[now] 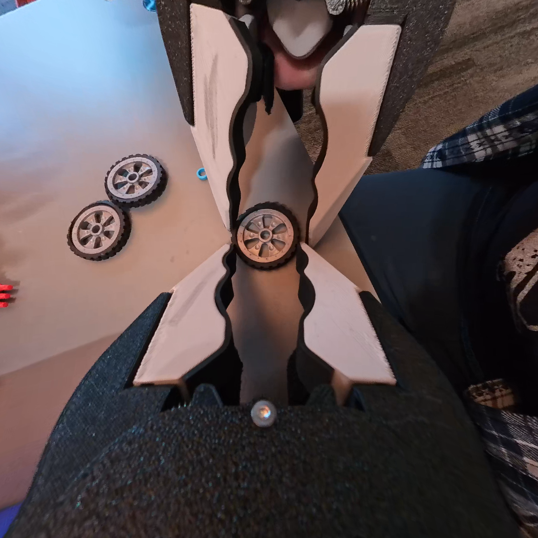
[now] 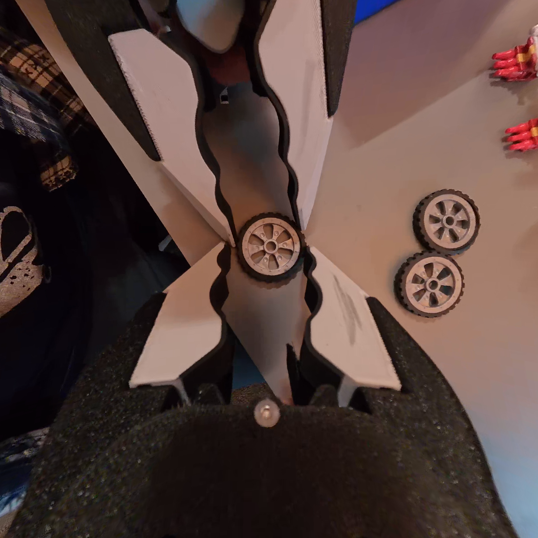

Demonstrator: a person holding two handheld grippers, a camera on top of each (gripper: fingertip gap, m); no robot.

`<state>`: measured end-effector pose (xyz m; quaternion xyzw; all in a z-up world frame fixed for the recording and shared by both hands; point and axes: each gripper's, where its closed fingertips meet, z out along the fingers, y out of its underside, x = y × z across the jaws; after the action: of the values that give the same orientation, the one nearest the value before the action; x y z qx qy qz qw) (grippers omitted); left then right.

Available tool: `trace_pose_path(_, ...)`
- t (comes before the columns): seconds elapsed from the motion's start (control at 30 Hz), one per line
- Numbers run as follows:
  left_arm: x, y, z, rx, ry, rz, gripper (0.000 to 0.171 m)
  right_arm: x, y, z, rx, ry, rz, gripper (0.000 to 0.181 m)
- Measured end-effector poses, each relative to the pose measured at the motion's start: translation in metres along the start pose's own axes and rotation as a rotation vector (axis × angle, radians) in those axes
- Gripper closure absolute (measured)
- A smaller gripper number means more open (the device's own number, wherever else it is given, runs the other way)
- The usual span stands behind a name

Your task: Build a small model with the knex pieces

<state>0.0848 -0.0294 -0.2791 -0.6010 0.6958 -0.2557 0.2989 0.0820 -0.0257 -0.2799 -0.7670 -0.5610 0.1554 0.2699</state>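
While your two grippers meet tip to tip, the wheel (image 1: 264, 236) lies flat between them; left gripper (image 1: 266, 256) and right gripper (image 2: 269, 256) both look apart, maybe touching it.

A pale table (image 2: 378, 180) carries 2 touching toy wheels (image 2: 447, 225) and red pieces (image 2: 521, 134).
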Motion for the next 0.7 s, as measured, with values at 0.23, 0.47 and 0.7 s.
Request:
trace_pose_path(0.23,0.000,0.001,-0.001,-0.002,-0.005,0.015,0.133,-0.001,-0.001,0.001,-0.028,-0.025,-0.041,0.133)
trace_pose_path(0.47,-0.009,0.002,-0.002,-0.008,-0.071,-0.014,0.130,0.007,0.011,-0.007,-0.035,0.072,0.045,0.126)
trace_pose_path(0.7,-0.003,-0.002,0.004,-0.026,0.031,-0.063,0.124,0.004,0.011,-0.007,0.021,0.054,0.096,0.142)
